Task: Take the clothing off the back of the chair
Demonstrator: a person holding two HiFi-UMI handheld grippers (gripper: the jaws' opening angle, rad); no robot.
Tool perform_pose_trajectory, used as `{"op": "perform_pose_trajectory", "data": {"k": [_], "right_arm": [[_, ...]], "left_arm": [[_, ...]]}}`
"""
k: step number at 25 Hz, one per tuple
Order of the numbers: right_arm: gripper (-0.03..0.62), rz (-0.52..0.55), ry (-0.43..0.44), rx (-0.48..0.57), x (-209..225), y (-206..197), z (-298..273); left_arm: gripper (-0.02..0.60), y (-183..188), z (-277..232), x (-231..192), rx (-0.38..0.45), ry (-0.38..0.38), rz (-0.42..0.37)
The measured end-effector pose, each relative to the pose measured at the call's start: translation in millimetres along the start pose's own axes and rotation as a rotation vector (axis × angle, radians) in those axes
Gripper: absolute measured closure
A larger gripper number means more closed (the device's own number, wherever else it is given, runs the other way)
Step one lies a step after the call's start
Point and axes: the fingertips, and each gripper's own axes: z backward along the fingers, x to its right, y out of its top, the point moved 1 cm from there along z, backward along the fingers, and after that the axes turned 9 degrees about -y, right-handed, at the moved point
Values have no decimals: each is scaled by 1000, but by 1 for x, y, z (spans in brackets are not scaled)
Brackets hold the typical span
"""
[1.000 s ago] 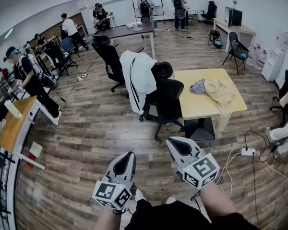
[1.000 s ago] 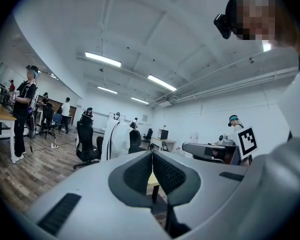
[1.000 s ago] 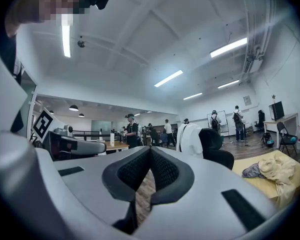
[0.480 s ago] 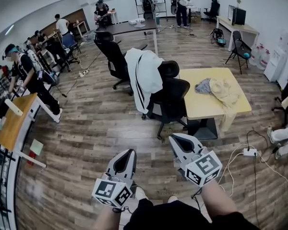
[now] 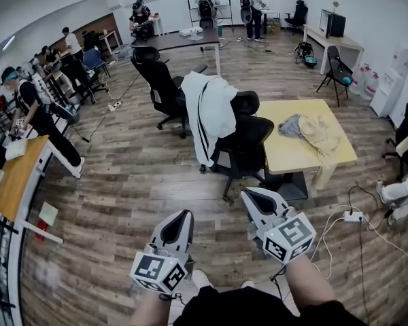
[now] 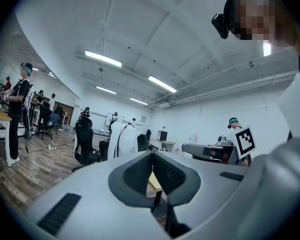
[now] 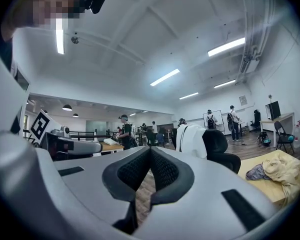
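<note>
Nearest, the left claw (image 5: 179,223) and right claw (image 5: 253,199) are both closed and empty, well short of the chair (image 5: 248,145). This looks like the approach step. Farther off, the white jacket (image 5: 211,114) drapes the chair's back, left of the yellow worktop (image 5: 292,151). Next the claws need to get closer and open.

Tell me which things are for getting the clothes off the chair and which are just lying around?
For the job: white jacket, hung over the back of the black chair; left gripper and right gripper, both shut and empty.

Just lying about: yellow garment and grey cloth on the yellow table; power strip on the floor.
</note>
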Motion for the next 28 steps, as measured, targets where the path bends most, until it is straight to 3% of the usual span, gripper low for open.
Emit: {"op": "perform_pose_trajectory", "data": {"k": [14,28], "right_arm": [[582,15,-60,-17,-22,6,-74],[582,24,-148,10,-45,13,-147]], "left_arm": [[561,16,-5,-83,16,-56,26],[561,36,-9,-168,11,-128,1]]}}
